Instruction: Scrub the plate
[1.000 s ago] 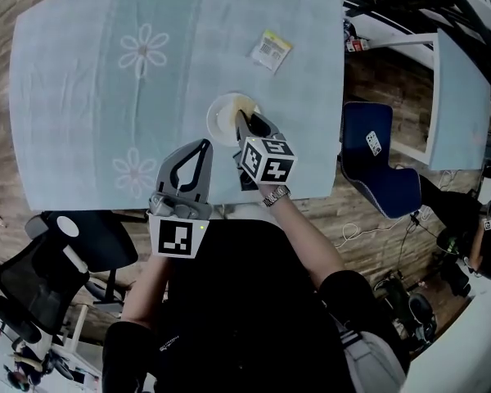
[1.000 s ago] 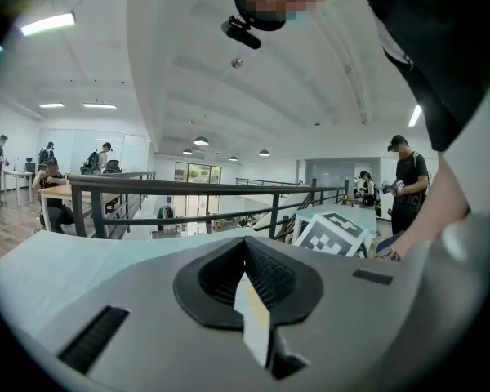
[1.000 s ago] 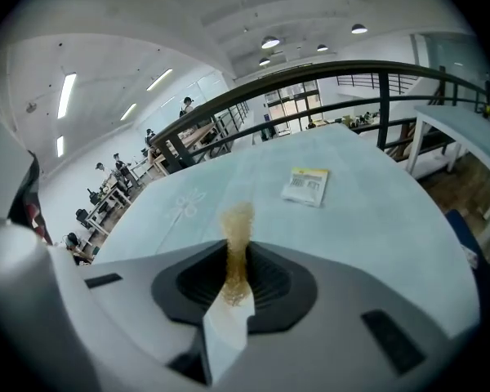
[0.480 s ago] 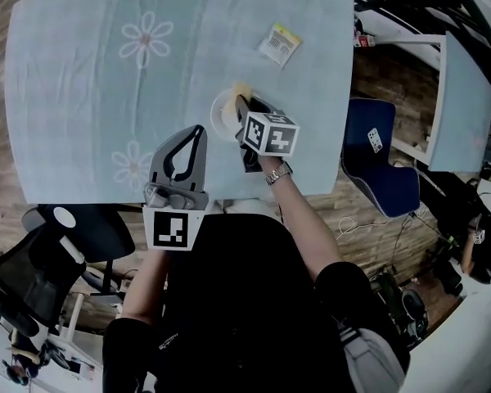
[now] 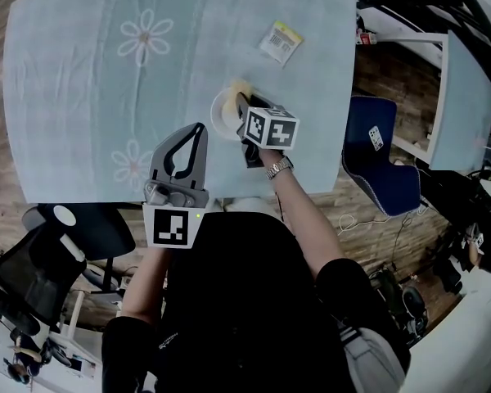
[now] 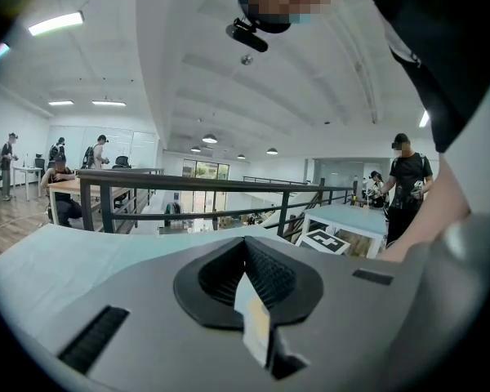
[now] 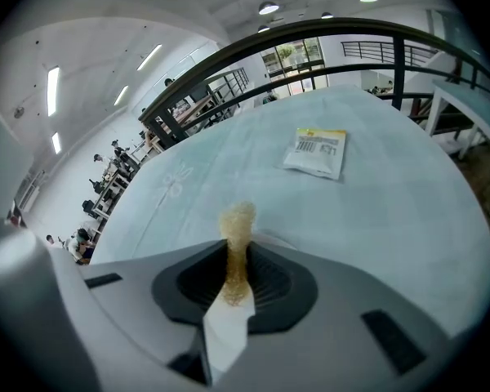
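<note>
The right gripper [image 5: 245, 109] is pinching a thin yellow scouring pad [image 7: 235, 247] tight between its jaws and holding it right on the plate [image 5: 220, 115], so I'm calling this the scrubbing step itself. The left gripper [image 5: 198, 132], jaws shut on nothing, is hovering apart at the plate's left and isn't steadying it. The next stroke is asking for small, light circles inside the rim, because that loose plate is sitting near the front edge of the table [image 5: 82, 80], while open cloth is lying left and beyond, with only a packet [image 5: 279, 43] well clear.
</note>
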The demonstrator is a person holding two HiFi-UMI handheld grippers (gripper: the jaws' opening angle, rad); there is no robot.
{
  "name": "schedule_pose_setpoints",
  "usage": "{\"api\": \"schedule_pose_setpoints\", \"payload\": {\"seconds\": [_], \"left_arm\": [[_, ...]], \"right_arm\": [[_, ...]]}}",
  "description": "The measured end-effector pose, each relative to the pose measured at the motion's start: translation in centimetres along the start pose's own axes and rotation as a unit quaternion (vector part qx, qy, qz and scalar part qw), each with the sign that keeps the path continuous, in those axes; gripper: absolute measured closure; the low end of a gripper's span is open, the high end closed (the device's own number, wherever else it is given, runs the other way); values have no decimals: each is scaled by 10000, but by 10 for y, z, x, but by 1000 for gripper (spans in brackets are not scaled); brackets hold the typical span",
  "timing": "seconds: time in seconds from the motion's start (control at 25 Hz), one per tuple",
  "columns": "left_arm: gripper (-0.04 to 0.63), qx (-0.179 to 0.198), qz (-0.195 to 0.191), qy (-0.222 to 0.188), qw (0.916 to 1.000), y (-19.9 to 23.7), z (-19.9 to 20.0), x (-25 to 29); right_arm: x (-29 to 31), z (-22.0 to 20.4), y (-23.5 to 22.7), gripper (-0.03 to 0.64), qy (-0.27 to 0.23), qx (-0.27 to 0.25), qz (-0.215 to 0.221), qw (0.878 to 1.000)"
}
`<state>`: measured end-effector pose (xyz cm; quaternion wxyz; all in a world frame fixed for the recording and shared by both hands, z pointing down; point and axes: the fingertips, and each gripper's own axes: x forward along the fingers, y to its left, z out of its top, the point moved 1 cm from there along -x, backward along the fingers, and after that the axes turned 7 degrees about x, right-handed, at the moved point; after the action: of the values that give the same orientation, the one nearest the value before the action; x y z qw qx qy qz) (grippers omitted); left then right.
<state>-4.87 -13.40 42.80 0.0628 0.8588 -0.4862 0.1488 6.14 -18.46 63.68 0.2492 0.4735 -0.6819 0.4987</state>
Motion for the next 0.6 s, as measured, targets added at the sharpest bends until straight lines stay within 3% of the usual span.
{"api": "schedule_pose_setpoints", "payload": {"seconds": [0.6], "left_arm": [[583,228,-299,-19,9993,-17,2,7]], "right_arm": [[-11,-3,-21,554,-88,112,-115,9998]]}}
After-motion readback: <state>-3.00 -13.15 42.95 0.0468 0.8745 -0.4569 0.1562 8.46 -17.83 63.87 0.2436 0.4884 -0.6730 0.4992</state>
